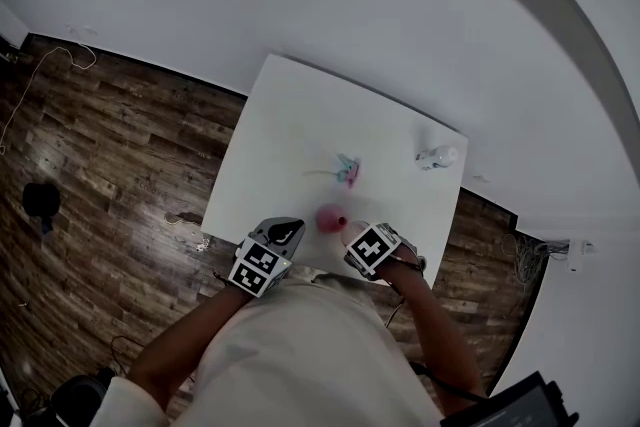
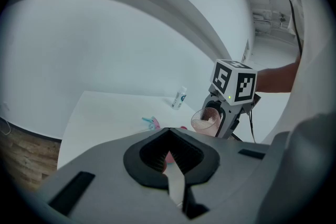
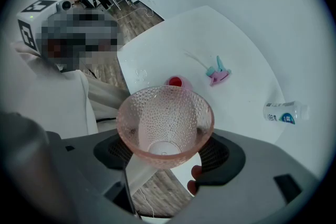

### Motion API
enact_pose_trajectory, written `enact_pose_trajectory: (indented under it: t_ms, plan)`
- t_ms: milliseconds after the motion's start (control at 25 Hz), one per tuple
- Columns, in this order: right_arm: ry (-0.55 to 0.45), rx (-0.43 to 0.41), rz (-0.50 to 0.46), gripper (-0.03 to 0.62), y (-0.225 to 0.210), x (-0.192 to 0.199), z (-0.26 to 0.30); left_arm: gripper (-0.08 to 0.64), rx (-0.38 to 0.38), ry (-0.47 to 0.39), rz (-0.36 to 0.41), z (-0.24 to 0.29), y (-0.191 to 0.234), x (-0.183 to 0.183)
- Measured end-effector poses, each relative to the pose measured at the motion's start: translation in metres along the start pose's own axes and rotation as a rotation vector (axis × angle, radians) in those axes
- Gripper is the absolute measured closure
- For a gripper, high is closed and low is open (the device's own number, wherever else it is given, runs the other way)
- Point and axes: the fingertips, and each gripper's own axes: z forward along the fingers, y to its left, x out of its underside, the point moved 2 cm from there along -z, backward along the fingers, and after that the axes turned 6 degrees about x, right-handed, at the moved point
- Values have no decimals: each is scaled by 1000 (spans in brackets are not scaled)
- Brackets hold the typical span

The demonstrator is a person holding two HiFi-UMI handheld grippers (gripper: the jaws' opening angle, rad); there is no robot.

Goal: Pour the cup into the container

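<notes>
Step in hand, as I judge it: carrying the cup to the pour, with tipping not yet begun.

- The right gripper (image 3: 168, 150) is clamping a pink, dimpled, translucent plastic cup (image 3: 165, 113) between its jaws, which are standing wide apart on the cup's lower wall. It is holding the cup in the air over the near edge of the square white table (image 1: 300, 115).
- The left gripper (image 2: 169, 157) is hovering beside it. Its jaws are drawn almost together, leaving only a thin slit, and they are gripping nothing.
- The small round pink container (image 3: 175, 82) is sitting on the table just beyond the cup's rim, close to the near edge.

Contents: a pale patch is showing low inside the cup in the left gripper view, but I cannot tell what it is. The container's centre is showing red, and I cannot tell whether that is contents or the container's own colour.

Next move, my estimate: bring the cup's rim over the container's mouth, then roll the right gripper slowly. The mouth is small, so spilling onto the table looks likely.

Also lying on the table, well apart from the container: a clear plastic bottle (image 3: 285, 112) on its side and a small pink-and-teal object (image 3: 218, 72).
</notes>
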Motion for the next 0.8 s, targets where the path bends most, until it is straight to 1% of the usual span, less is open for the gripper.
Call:
enact_pose_trajectory:
  t_ms: [280, 480, 800]
  plan:
    - [18, -6, -14, 222, -1, 0, 1, 549, -2, 14, -8, -1, 0, 2]
    - [25, -8, -19, 222, -1, -1, 1, 549, -5, -6, -6, -2, 1, -1]
    - [44, -12, -28, 222, -1, -3, 2, 549, 1, 6, -20, -4, 2, 3]
